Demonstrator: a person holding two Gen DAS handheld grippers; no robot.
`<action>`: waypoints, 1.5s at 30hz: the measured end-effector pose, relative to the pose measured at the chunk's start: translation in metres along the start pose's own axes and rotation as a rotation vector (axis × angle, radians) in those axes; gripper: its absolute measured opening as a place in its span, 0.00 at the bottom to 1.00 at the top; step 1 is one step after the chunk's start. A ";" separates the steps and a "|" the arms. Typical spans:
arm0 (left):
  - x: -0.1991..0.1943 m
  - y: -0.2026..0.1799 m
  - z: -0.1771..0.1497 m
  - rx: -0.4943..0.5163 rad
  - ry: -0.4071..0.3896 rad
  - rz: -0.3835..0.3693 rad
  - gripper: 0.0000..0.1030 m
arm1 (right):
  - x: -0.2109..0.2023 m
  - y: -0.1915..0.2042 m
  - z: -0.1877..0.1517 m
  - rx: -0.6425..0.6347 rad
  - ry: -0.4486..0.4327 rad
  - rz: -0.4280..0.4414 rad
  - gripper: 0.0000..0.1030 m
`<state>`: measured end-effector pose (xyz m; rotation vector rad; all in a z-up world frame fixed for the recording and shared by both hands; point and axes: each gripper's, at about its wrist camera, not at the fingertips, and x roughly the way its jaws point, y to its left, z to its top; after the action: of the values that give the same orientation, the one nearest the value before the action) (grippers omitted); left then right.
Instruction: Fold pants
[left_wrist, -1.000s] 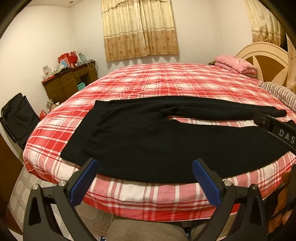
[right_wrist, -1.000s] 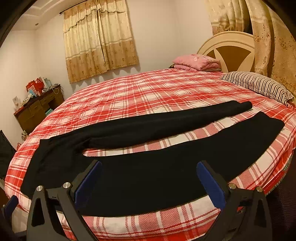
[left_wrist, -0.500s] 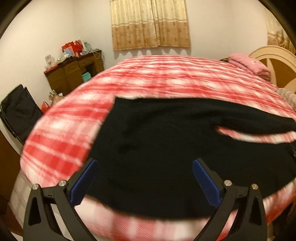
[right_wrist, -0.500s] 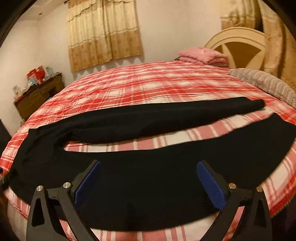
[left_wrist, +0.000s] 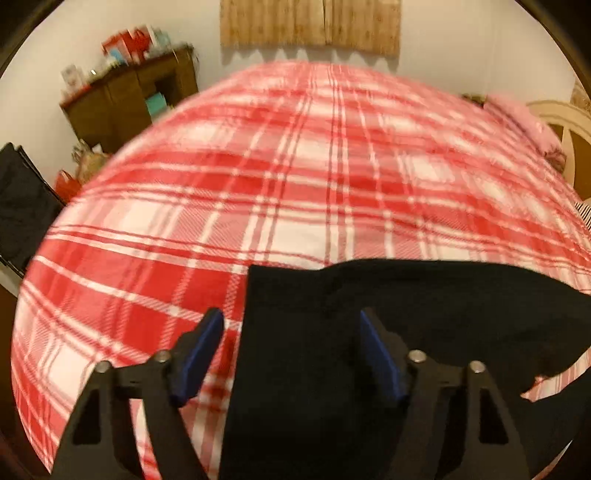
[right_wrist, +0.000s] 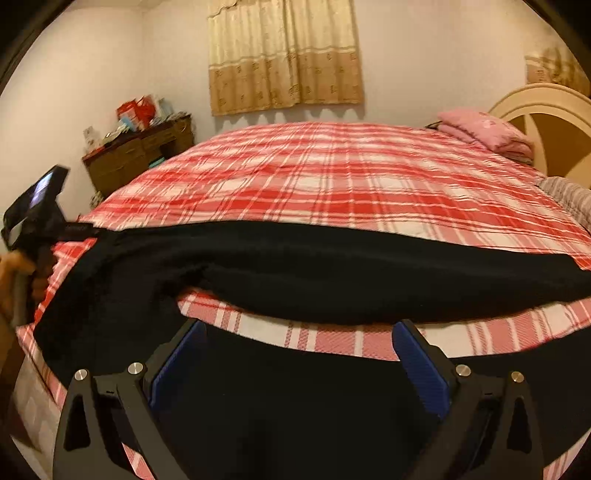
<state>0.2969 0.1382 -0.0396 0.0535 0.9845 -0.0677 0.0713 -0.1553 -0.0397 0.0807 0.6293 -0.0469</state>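
Observation:
Black pants (right_wrist: 332, 269) lie spread flat on the red plaid bed (right_wrist: 332, 177), waist to the left and legs running right. In the left wrist view the waist corner of the pants (left_wrist: 314, 332) sits between the jaws of my left gripper (left_wrist: 291, 350). Those jaws are closing, and the blue pads (left_wrist: 201, 350) still stand apart from the cloth. My right gripper (right_wrist: 295, 365) hovers open over the near leg, low at the bed's front edge, with nothing pinched. The left gripper (right_wrist: 40, 206) and the hand holding it show at the left edge of the right wrist view.
A brown dresser (right_wrist: 140, 155) with clutter stands by the far left wall. A folded pink blanket (right_wrist: 487, 129) and a striped pillow (right_wrist: 569, 192) lie by the cream headboard (right_wrist: 546, 110) at right. A black chair (left_wrist: 22, 206) stands left of the bed.
My left gripper swept left to the waist corner, tipped downward, and its jaws narrowed. My right gripper moved in closer and lower over the near leg, still wide.

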 end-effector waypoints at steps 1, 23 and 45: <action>0.006 0.000 0.001 0.003 0.014 0.010 0.68 | 0.003 0.000 0.005 -0.033 0.007 0.017 0.96; 0.022 -0.010 0.005 0.030 0.010 -0.037 0.20 | 0.181 -0.044 0.104 -0.240 0.370 0.215 0.38; -0.121 0.026 -0.110 -0.067 -0.330 -0.156 0.17 | -0.061 0.018 -0.018 -0.402 0.049 0.271 0.05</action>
<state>0.1406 0.1763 0.0012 -0.0938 0.6592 -0.1808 0.0131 -0.1342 -0.0171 -0.2226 0.6614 0.3438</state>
